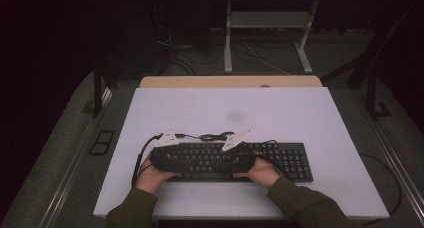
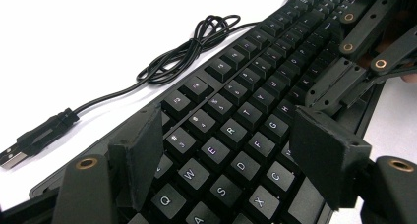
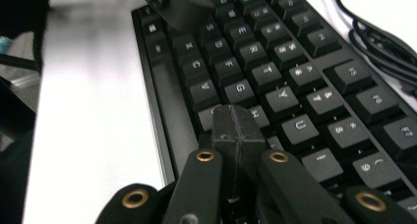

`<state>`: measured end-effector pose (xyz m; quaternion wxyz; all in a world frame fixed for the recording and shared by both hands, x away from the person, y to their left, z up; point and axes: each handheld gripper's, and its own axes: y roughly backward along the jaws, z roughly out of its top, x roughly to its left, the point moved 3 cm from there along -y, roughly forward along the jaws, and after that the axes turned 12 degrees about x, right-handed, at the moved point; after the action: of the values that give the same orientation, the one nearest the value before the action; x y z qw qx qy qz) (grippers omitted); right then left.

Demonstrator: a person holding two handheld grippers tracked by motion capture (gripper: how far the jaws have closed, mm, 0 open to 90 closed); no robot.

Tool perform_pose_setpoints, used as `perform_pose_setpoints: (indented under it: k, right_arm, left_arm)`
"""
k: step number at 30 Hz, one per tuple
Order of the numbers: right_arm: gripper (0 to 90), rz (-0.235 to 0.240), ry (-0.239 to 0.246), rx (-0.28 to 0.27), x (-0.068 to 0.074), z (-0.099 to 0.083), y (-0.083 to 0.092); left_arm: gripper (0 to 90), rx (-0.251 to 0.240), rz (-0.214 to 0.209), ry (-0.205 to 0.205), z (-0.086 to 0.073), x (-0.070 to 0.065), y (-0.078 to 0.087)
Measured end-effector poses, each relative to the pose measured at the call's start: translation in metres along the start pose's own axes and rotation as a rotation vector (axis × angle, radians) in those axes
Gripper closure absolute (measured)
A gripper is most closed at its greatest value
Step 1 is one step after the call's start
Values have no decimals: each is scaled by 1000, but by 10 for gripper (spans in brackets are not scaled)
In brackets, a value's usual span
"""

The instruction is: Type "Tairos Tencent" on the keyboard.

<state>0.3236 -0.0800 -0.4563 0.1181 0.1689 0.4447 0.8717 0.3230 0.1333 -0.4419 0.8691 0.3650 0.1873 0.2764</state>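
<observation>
A black keyboard (image 1: 280, 160) lies on the white table top, its letter keys (image 2: 231, 130) running away from the left gripper. My left gripper (image 2: 231, 160) hovers open just above the Q-to-C keys, its pads (image 2: 140, 150) wide apart with nothing between them. My right gripper (image 3: 238, 130) is shut, its closed tip resting at or just over the keys below H, near the space bar (image 3: 169, 111). In the high view both grippers sit over the keyboard's left half, left (image 1: 167, 155) and right (image 1: 237, 158), tips pointing towards each other.
The keyboard's black cable (image 2: 192, 49) lies coiled behind it on the table, ending in a loose USB plug (image 2: 29, 140). The white table top (image 1: 235, 108) stretches beyond. Another desk's legs (image 1: 227, 33) and floor cables stand farther back.
</observation>
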Motion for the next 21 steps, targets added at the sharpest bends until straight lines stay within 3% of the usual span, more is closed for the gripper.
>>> perform_pose_setpoints:
  k: [21]
  right_arm:
    - [893,7,-16,-41,-4,0,8]
  left_arm:
    - [283,-1,-1,2,0,0,0]
